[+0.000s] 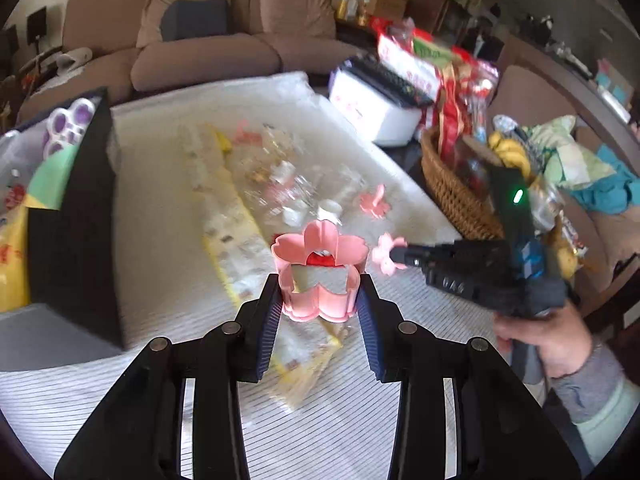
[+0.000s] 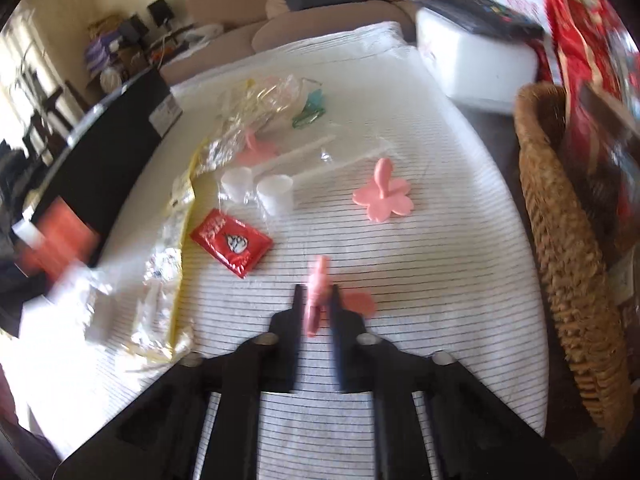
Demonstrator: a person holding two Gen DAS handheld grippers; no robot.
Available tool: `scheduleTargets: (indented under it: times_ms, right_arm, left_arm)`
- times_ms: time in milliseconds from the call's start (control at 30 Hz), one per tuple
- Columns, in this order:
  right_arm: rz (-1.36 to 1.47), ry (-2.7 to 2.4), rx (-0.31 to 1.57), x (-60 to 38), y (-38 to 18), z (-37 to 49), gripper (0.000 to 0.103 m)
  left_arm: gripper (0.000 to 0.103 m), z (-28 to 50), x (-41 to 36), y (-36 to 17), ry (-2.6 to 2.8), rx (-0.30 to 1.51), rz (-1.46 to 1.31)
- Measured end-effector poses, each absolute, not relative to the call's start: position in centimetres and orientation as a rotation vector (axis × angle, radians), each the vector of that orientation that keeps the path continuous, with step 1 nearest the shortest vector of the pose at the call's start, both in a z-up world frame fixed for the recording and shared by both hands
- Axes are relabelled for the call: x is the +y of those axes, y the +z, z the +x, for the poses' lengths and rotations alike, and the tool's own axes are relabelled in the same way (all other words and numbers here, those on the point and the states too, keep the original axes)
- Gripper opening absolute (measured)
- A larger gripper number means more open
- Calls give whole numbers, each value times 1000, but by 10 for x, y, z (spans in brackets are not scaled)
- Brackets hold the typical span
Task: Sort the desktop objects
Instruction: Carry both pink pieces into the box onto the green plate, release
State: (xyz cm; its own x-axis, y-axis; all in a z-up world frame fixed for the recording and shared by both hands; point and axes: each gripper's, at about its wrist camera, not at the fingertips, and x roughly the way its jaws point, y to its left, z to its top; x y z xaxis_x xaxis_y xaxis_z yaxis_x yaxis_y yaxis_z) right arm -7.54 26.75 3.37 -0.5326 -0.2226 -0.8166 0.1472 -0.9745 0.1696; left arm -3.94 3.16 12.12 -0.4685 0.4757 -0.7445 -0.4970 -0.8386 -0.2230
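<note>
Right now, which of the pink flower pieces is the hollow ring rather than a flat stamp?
The pink flower cutter, clamped in the left gripper: an open-centred ring. The others are flat petals with a handle, like the flower stamp lying on the cloth.

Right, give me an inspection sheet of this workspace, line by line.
Surface: white striped cloth over the table.
Job's things: pink flower-shaped cutter; pink flower stamp; second flower stamp lying on the cloth.
Clutter: red packet, white scoops, crumpled plastic wrap.
Grippers: left gripper clamps the cutter; right gripper is shut on the flower stamp.
Cables: nothing seen.
Surroundings: wicker basket, white box, brown sofa.
</note>
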Motion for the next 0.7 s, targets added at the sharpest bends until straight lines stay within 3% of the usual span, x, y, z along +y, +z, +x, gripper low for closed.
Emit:
scheduleTargets:
  times_ms: [200, 367, 567, 700]
  right_arm:
    - [1249, -2546, -236, 259, 63, -67, 4]
    - [1146, -2471, -286, 230, 105, -71, 4]
    - [1027, -2322, -313, 154, 170, -125, 4]
    - [994, -2229, -276, 79, 196, -175, 4]
  left_arm:
    - [35, -61, -50, 184, 2396, -19, -1097]
    - [35, -97, -126, 207, 2524, -1, -1118]
    - [35, -157, -167, 185, 2567, 20, -1241]
    - [35, -203, -172, 158, 2528, -61, -1344]
